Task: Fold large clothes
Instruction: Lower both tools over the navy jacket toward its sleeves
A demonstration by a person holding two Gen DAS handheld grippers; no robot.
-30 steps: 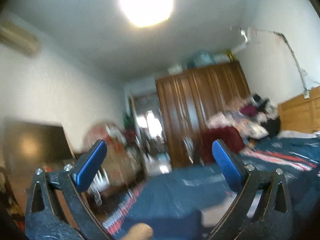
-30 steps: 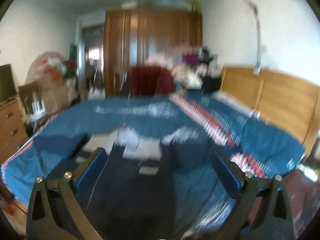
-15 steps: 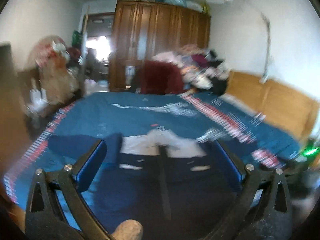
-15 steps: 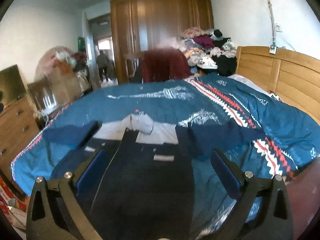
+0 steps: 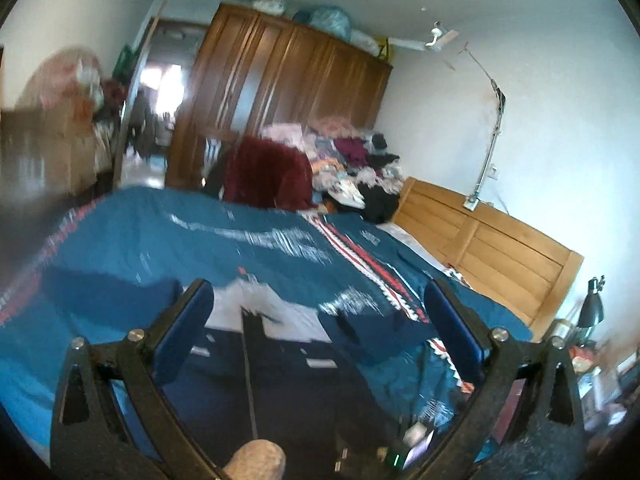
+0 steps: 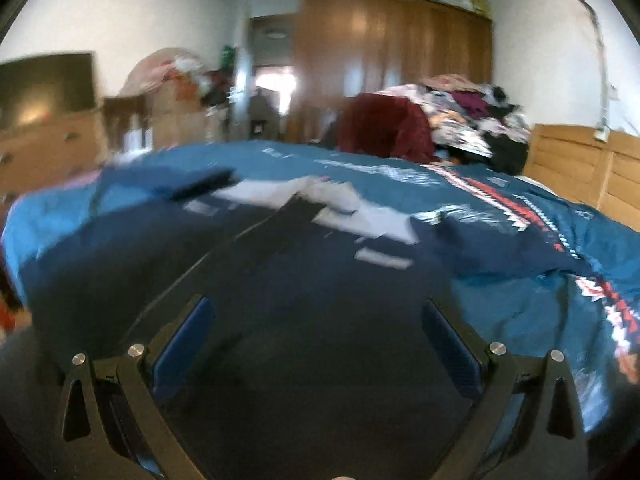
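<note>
Left gripper [image 5: 318, 320] has both blue-padded fingers spread wide, nothing between them, hovering above the near edge of the bed [image 5: 120, 232]. Right gripper [image 6: 316, 334] is also spread wide and empty, lower and closer in, with dark cloth filling most of the gap under it.

Task item: a large navy jacket [image 5: 288, 384] laid flat, front up, on the teal bedspread [image 6: 520, 280]. Grey-white chest panel and collar [image 6: 320, 196] at the far end, hem toward the grippers. Long axis runs away from the tongs, roughly straight ahead in both views, with the front placket line down the middle.

Left to right in the left wrist view: left sleeve [image 5: 108, 300] spread out to the left, then the grey panel between the fingers, then right sleeve [image 5: 376, 332] out to the right, just short of the red-and-white stripe on the bedspread. Both sleeves lie across the long axis.

Relation for the next move, as a judgement: the jacket is straight ahead and below both grippers, and the hem is the nearest part. The right gripper looks nearer the cloth than the left, sitting over the lower body panel. Each sleeve lies out to its own side, so each gripper probably takes its own side. No contact visible yet in either view; both frames are motion-blurred, so the exact gap can't be told.

Background: wooden wardrobe [image 5: 280, 92], clothes pile [image 6: 468, 116], headboard [image 5: 492, 248].
</note>
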